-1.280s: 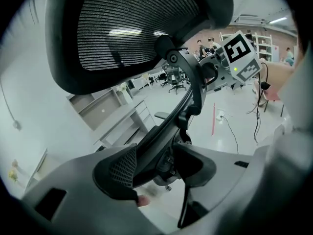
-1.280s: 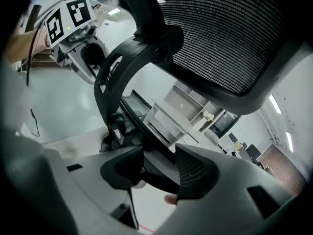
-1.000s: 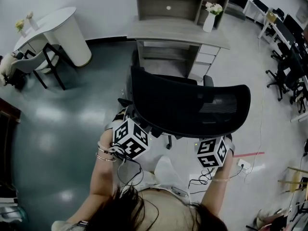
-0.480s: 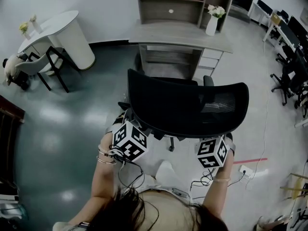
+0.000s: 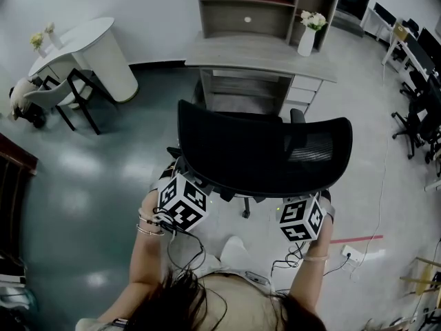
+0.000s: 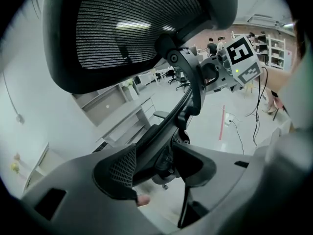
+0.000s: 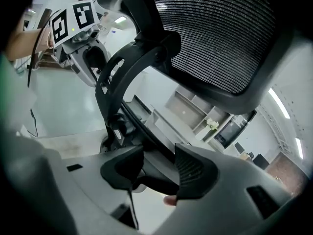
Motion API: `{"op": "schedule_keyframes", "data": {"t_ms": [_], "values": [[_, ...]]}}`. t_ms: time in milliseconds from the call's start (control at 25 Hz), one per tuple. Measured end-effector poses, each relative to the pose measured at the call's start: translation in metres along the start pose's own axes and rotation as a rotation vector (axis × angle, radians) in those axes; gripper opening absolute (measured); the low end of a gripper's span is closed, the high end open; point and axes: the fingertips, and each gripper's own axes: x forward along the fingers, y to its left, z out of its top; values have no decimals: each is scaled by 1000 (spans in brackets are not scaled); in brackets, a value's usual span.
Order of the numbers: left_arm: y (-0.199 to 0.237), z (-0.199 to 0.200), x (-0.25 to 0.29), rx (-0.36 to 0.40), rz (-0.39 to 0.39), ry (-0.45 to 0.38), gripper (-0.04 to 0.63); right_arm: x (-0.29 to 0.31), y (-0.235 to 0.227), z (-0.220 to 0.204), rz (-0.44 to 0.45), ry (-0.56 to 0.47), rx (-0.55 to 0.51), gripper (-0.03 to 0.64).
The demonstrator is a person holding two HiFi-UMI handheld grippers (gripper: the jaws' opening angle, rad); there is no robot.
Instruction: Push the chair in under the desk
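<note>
The black mesh-backed office chair [image 5: 262, 154] stands just in front of the grey desk [image 5: 258, 50], its seat pointing at the knee opening. Both grippers are tucked behind and under the backrest, so in the head view only the marker cubes show: the left cube [image 5: 182, 202] and the right cube [image 5: 301, 218]. In the left gripper view the left gripper [image 6: 154, 168] has its pads closed on the chair's black back frame [image 6: 188, 94]. In the right gripper view the right gripper [image 7: 159, 173] holds the same frame [image 7: 115, 82] from the other side, jaws set wide.
A white vase of flowers [image 5: 308, 36] stands on the desk's right end, above a drawer stack [image 5: 298, 92]. A shelf unit [image 5: 265, 2] rises behind. A white round table with a chair [image 5: 76, 54] is at the left, office chairs [image 5: 413, 116] at the right, and cables and a socket [image 5: 348, 254] lie on the floor.
The chair has rolled a little closer to the desk, and both grippers and the person have followed it forward. The jaws look unchanged.
</note>
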Motion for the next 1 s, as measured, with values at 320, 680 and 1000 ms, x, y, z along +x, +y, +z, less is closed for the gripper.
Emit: {"op": "schedule_keyframes", "data": {"t_ms": [320,680,1000], "values": [[13,12,12,-44,12,-2,220,18,-16,6,10,-18,-12,198],[26,23,24,-86,25,-1,219,36,-31,9,24,-30,-26,197],[36,30,35,-85,33,-5,219,51,-41,13,25,-24,-19,198]]}}
